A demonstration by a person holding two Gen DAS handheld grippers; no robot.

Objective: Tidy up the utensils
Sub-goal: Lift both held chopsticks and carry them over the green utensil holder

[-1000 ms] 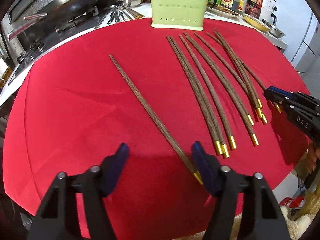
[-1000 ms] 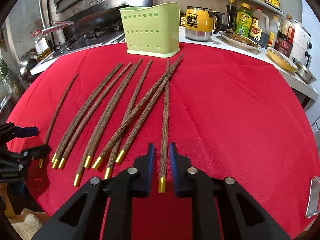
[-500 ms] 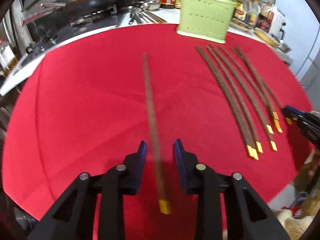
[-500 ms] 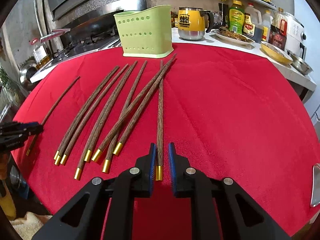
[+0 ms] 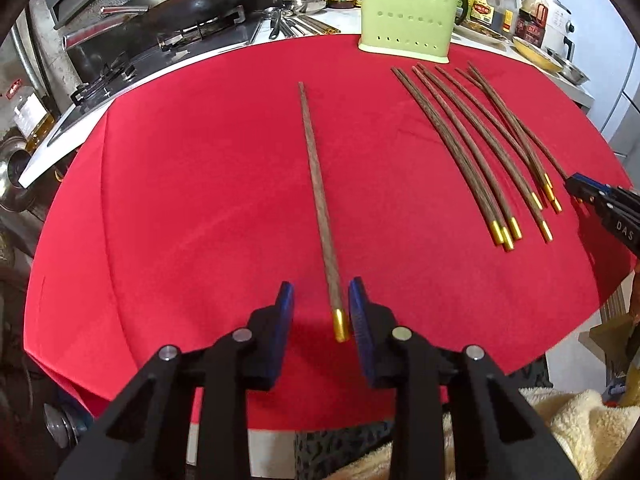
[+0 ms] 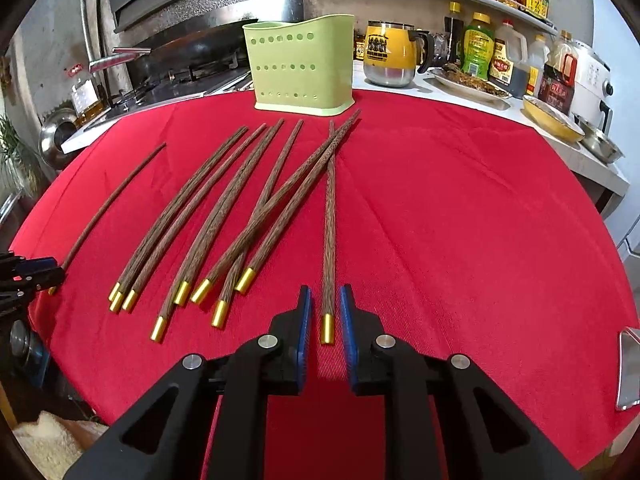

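Straddling the gold-capped end of a lone chopstick (image 5: 316, 184) is where I am holding the left gripper (image 5: 320, 294) right now. Its jaws have just been closing around that end, yet they are not clamping: the stick is sitting just beside the right-hand pad (image 5: 360, 320), and a clear strip of red tablecloth (image 5: 200, 200) is showing between it and the other pad. The right gripper (image 6: 324, 294) is doing much the same over its own chopstick (image 6: 329, 220). Its jaws are standing narrowly apart, with the gold cap between them and a sliver of cloth on each side.

Both sticks are lying flat on the cloth, thin tips pointing toward the green utensil holder (image 5: 408, 20) at the far edge. The remaining chopsticks (image 6: 208, 220) are lying fanned and partly crossed between my two picks. The holder is looking empty from here, though I am not seeing down into it.

So I am judging this as the pick-up step, early in the job. Next I am needing both pairs of jaws to finish closing squarely on the caps. Then comes lifting, tipping each stick upright, and carrying it over the holder's rim. Slim round sticks are likely rolling out of a loose pinch.
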